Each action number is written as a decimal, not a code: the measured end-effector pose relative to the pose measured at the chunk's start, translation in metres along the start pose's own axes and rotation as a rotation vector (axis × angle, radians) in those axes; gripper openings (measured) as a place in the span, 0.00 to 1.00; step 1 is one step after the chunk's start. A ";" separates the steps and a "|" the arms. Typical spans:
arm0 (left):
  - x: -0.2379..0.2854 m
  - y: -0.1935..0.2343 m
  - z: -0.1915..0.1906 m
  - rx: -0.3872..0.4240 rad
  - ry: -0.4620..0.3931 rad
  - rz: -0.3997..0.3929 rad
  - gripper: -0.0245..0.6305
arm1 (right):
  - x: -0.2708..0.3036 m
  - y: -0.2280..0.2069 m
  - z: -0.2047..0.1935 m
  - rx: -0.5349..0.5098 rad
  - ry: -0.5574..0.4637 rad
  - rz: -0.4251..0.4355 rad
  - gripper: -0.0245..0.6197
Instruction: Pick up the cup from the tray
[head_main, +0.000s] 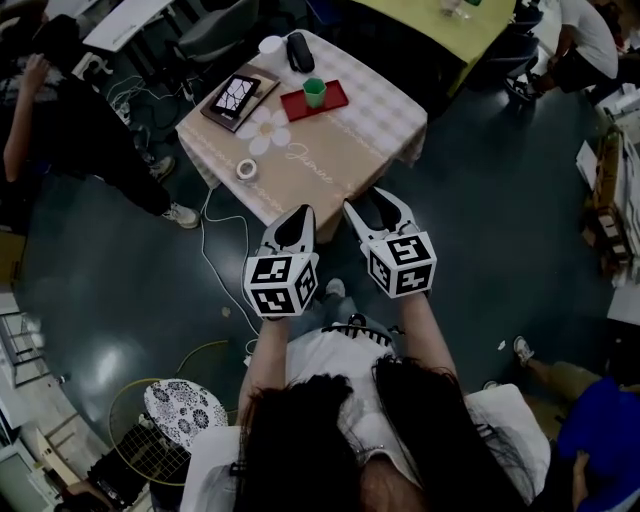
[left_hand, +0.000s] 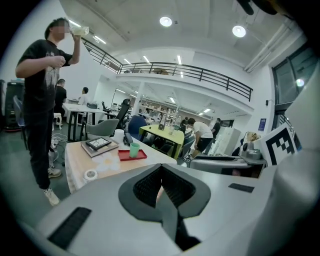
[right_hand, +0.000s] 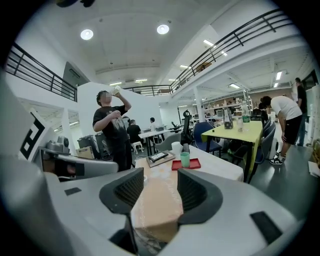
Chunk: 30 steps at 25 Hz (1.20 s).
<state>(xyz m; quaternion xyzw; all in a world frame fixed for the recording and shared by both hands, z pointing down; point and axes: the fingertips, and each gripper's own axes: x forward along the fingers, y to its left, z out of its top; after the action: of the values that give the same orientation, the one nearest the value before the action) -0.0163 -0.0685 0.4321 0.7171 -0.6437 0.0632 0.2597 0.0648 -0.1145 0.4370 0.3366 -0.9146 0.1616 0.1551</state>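
Note:
A green cup (head_main: 315, 92) stands upright on a red tray (head_main: 335, 97) at the far side of a small table with a checked cloth (head_main: 340, 160). Both grippers hover side by side before the table's near edge, well short of the tray. My left gripper (head_main: 303, 212) has its jaws closed together with nothing between them. My right gripper (head_main: 377, 203) is open and empty. In the left gripper view the cup (left_hand: 134, 149) and tray (left_hand: 123, 155) lie far beyond the left gripper (left_hand: 161, 167). In the right gripper view the cup (right_hand: 185, 159) sits far ahead above the right gripper (right_hand: 160, 175).
On the table also lie a tablet on a book (head_main: 232, 98), a tape roll (head_main: 246, 169), a black case (head_main: 299, 52) and a white cup (head_main: 271, 45). A person (left_hand: 42, 75) stands drinking left of the table. Cables (head_main: 215, 250) trail on the floor; a yellow-green table (head_main: 430, 20) stands behind.

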 end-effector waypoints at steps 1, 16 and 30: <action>0.002 0.002 0.000 -0.002 0.002 0.005 0.04 | 0.003 0.000 -0.001 -0.002 0.006 0.004 0.34; 0.047 0.044 0.047 0.013 -0.037 0.013 0.04 | 0.062 -0.015 0.035 -0.027 -0.005 0.000 0.40; 0.090 0.101 0.076 0.009 -0.008 -0.031 0.04 | 0.130 -0.018 0.052 -0.010 0.045 -0.040 0.48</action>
<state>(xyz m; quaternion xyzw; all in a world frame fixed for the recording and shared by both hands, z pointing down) -0.1162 -0.1869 0.4349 0.7284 -0.6333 0.0591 0.2547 -0.0271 -0.2215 0.4450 0.3501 -0.9049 0.1616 0.1802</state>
